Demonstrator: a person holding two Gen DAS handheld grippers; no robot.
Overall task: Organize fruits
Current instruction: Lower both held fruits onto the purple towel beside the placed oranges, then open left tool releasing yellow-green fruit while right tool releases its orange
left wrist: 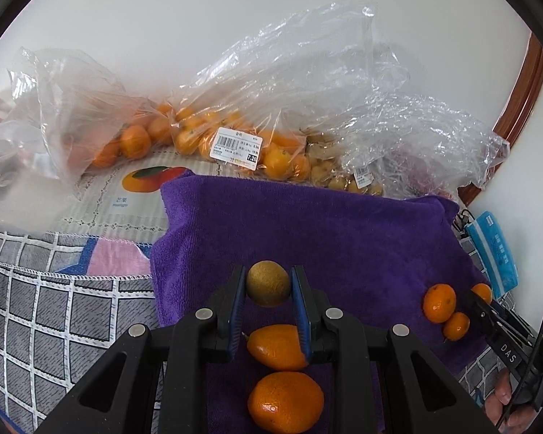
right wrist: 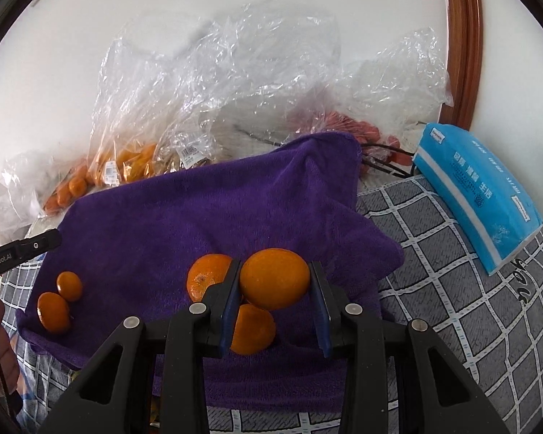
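Soft, even daylight; bright wall (left wrist: pixel 235 18) nearly washes out; fisheye bends edges into dark corners; plastic bags (left wrist: pixel 289 83) glint mildly.

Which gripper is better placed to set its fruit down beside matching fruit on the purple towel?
Right. The right gripper holds an orange fruit directly over two similar orange fruits on the purple towel. The left gripper holds a brownish round fruit, with only orange fruit near it.

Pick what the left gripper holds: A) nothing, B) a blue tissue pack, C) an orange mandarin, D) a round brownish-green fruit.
D: the left gripper is shut on a round brownish-green fruit, with orange fruits lying below it on the purple towel.
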